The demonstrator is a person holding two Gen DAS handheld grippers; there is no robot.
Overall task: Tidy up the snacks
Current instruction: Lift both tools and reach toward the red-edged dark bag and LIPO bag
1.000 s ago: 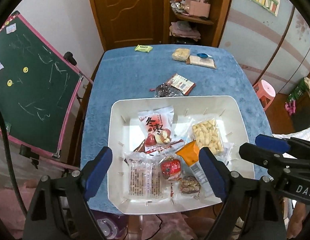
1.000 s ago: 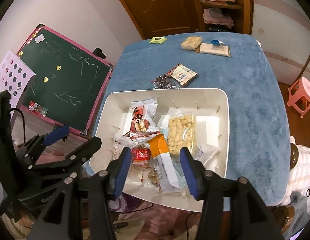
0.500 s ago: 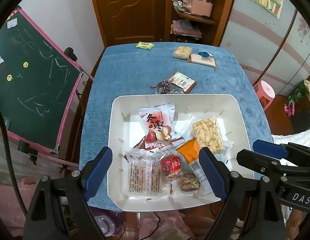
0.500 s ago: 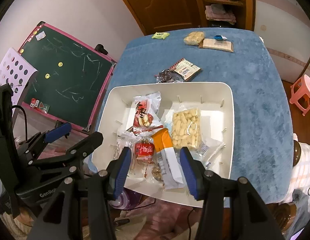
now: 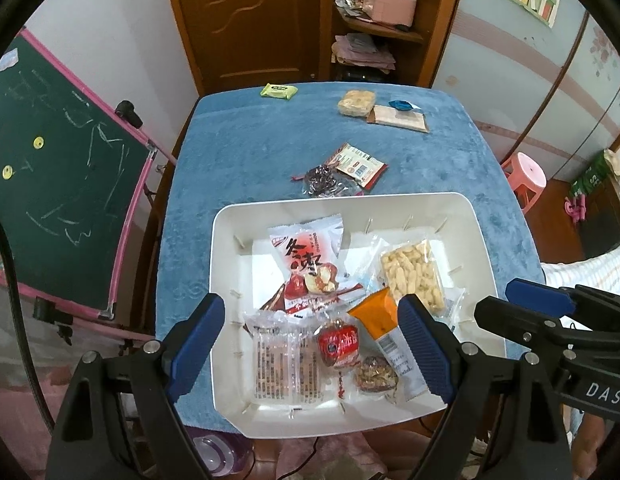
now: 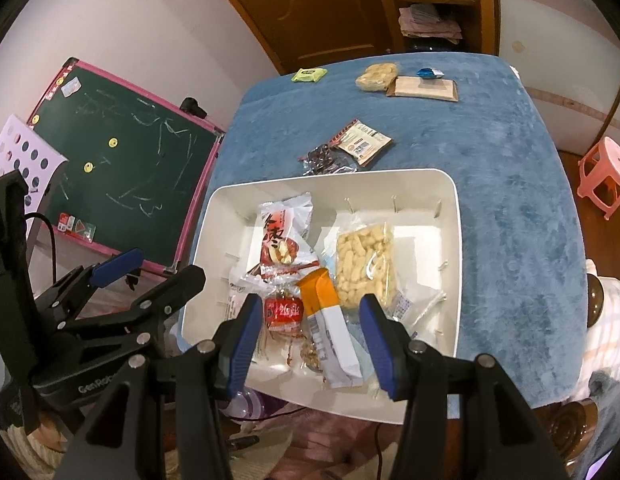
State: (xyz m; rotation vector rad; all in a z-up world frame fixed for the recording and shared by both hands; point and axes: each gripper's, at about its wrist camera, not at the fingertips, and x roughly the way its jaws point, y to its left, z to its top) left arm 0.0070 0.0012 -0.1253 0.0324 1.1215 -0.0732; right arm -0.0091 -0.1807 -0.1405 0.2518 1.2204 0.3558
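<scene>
Both grippers have drawn back a little from the white tray (image 5: 485, 248) over the last second, so that more of the blue surface (image 5: 246, 152) beyond it shows in each view; the snacks themselves lie as they did.

The tray is a smooth, glossy plastic rectangle with rounded corners and small ribs along its inner walls, resting on the plush, towel-like cloth of the surface. Inside it lie a crinkled white packet with a red fruit print (image 5: 310, 264), a clear bag of pale puffed sticks (image 5: 411, 276), an orange-and-white sachet (image 5: 385, 332), a small round red-wrapped sweet (image 5: 338, 343), a clear twin pack of brown biscuits (image 5: 288, 364) and a little bag of nuts (image 5: 375, 374).

Just beyond the tray's far rim lie a clear bag of dark dried fruit (image 5: 327, 184) and a flat red-edged packet (image 5: 359, 164), touching each other. Near the far edge are a green packet (image 5: 278, 91), a pale crumbly block (image 5: 356, 102), a flat brown packet (image 5: 399, 120) and a small blue wrapper (image 5: 401, 104).

The left gripper (image 5: 310, 348) hangs above the tray's near end, its blue ribbed pads spread wide and empty. The right gripper (image 6: 313, 340) is likewise parted and holds nothing.
</scene>
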